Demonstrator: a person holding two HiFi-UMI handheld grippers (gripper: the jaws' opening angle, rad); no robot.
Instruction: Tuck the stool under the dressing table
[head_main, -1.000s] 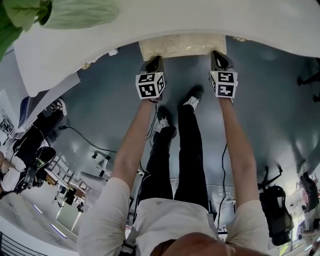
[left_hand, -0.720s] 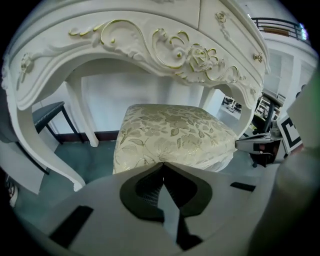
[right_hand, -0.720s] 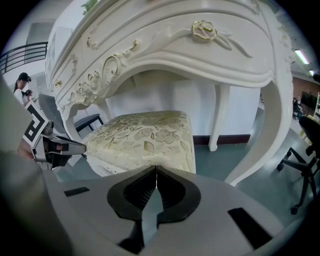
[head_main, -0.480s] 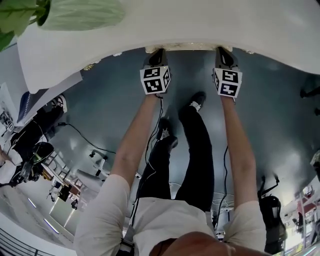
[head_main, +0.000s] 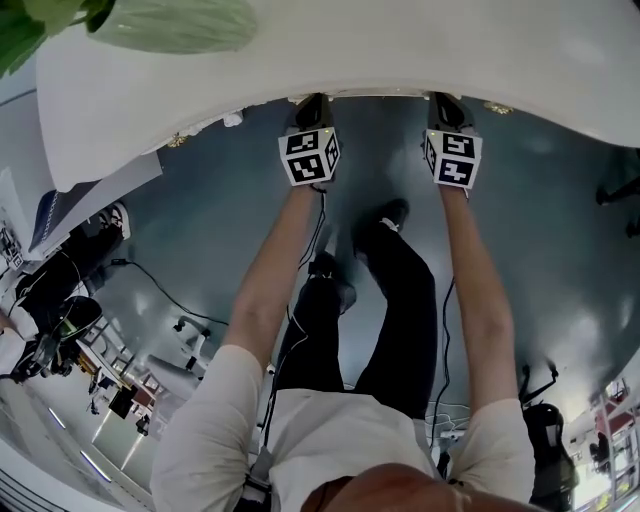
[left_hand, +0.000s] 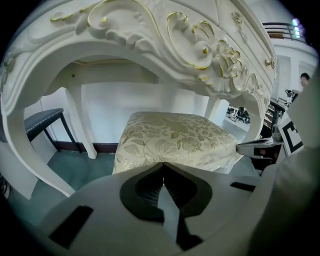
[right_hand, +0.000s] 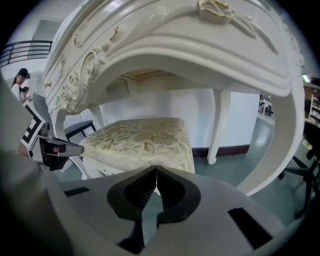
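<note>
Cream stool (left_hand: 170, 137) under table (left_hand: 150, 30), just beyond closed jaws

Left arm (head_main: 268, 290) and right arm (head_main: 478, 290) stretch straight forward, parallel. Left gripper (left_hand: 163, 164) has its jaws closed tip to tip, right gripper (right_hand: 156, 167) likewise.

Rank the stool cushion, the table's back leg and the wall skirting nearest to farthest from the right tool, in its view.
1. Stool cushion, just ahead of the right tool.
2. Back leg, behind it, rightward.
3. Skirting, on the far wall.
</note>
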